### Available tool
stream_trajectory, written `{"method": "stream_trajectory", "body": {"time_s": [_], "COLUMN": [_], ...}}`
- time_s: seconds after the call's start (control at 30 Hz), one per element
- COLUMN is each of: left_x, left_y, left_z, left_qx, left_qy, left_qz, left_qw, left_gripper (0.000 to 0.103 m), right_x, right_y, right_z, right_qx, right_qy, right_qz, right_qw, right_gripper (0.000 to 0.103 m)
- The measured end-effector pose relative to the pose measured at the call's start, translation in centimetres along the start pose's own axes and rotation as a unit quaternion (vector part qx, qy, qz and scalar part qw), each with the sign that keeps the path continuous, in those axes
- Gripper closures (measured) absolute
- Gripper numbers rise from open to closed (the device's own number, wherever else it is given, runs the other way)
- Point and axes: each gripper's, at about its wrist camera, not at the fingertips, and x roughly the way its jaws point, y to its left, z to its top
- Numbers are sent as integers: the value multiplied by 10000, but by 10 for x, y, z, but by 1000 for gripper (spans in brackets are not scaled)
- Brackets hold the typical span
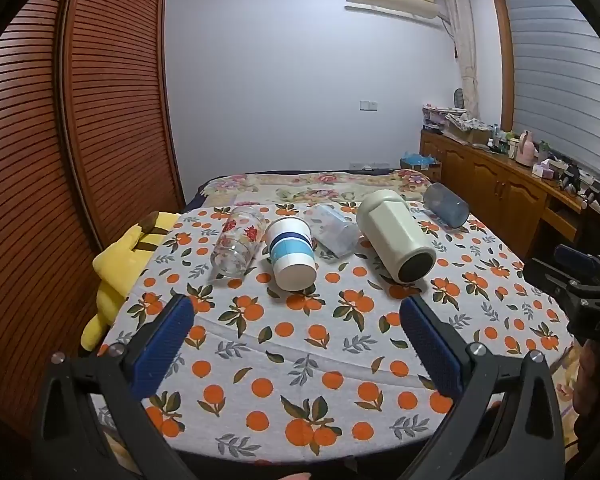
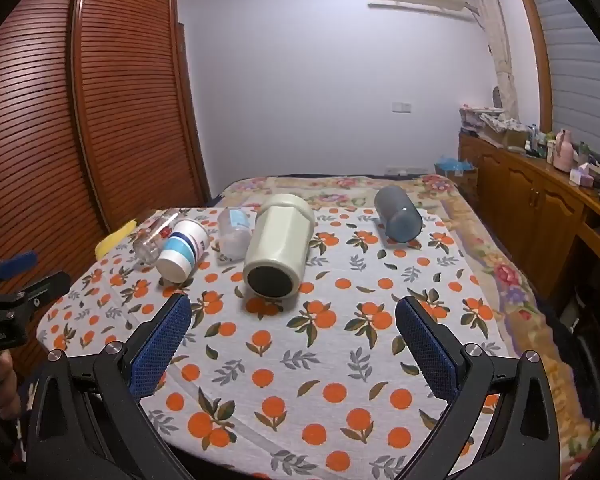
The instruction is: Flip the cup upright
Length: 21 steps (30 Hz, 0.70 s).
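1. The left gripper (image 1: 296,336) has its blue-padded fingers (image 1: 164,344) spread wide with nothing between them; the right gripper (image 2: 292,336) is likewise wide and empty. Both hover over the near part of the orange-print cloth (image 1: 300,380) on the bed.
2. Five cups lie on their sides in a row across the far part of the cloth, well apart from both grippers.
3. From left to right: a flowered glass (image 1: 238,242), a white paper cup (image 1: 291,254) with blue bands, a clear plastic cup (image 1: 334,232), a cream faceted mug (image 1: 396,236) and a grey-blue tumbler (image 1: 446,205).
4. The paper cup probably crushes easily; the glass is slippery and fragile; the mug looks heaviest. Gripping across the middle of the body seems safest.
5. The paper cup and the mug have their long axes running near to far, bases towards the camera.
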Motion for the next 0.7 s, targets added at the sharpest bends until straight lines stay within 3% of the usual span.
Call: {"method": "stream_trajectory", "body": {"time_s": [0.7], "left_x": [3], "left_y": [0], "left_z": [0], "left_qx": [30], "left_qy": [-11], "left_qz": [36], "left_qw": [10000], "left_gripper": [0], "right_x": [-1], "right_y": [-1], "right_z": [0], "right_qx": [-17], "right_qy": [-32], "right_qz": [-29], "right_qw": [10000], "right_gripper": [0]}}
